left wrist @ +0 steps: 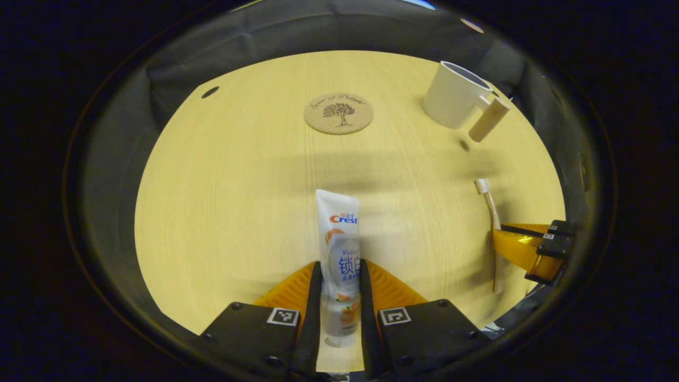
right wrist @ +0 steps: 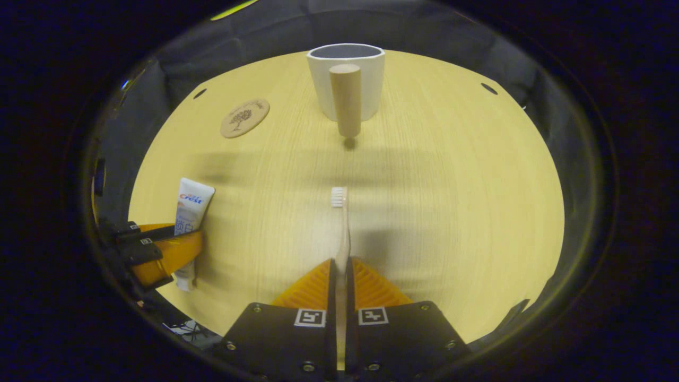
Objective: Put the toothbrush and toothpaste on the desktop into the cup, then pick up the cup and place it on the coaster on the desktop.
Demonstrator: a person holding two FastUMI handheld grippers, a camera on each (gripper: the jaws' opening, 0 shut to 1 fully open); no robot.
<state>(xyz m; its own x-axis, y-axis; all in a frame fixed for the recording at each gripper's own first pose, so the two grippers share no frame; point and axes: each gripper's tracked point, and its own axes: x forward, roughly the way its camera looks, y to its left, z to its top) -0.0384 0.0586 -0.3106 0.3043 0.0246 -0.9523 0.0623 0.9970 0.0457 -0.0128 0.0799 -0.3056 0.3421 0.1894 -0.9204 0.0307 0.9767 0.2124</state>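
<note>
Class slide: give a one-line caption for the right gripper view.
Right tongs shut on the toothbrush, aimed at the cup; coaster far left.

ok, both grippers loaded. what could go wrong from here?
1. The left gripper holds the toothpaste tube low, with most of it jutting forward; it could swing or snag the white cup rim.
2. The right gripper grips the thin toothbrush near its tail; it may pivot.
3. Both head for one cup: collision risk.

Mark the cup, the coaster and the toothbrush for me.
cup (right wrist: 366, 79): right gripper view, on its side wall.
coaster (left wrist: 338, 113): left gripper view, its centre.
toothbrush (right wrist: 338, 197): right gripper view, bristle head.
</note>
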